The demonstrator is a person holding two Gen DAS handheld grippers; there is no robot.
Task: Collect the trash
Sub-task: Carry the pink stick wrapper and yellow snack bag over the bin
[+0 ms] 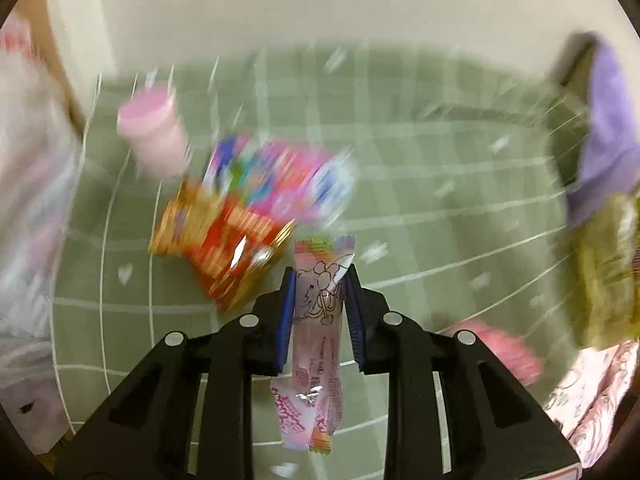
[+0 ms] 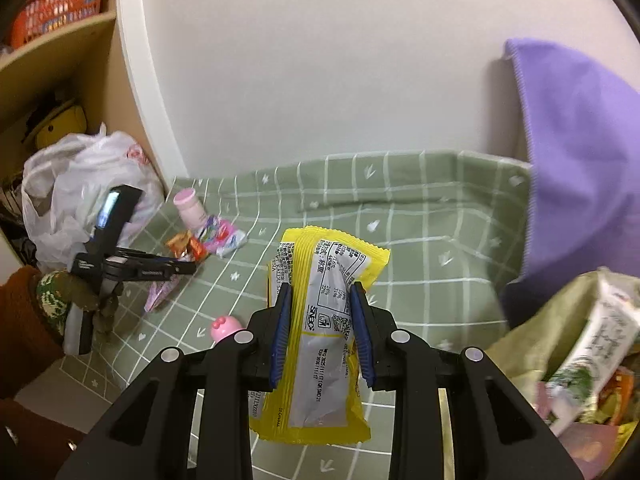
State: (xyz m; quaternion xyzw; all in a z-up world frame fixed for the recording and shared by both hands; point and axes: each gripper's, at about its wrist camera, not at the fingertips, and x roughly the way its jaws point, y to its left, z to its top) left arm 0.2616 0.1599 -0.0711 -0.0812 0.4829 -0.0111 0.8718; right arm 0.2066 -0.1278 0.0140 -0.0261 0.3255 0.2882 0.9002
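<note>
- Your left gripper [image 1: 320, 276]: level over the green checked cloth [image 1: 440, 168], clamped on a pink wrapper [image 1: 318, 332] hanging between its pads.
- Your right gripper [image 2: 320, 292]: angled down at the cloth, pinching a yellow wrapper [image 2: 320, 340]; pink bottle [image 2: 190, 208] far left.

Plain pale wall [image 2: 320, 60] behind green checked tablecloth [image 2: 420, 216]; wooden shelf unit [image 2: 60, 40] at left, white-edged

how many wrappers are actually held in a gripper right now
2. A pink wrapper is clamped in the left gripper; a yellow wrapper in the right gripper. More wrappers lie loose on the green cloth.
</note>
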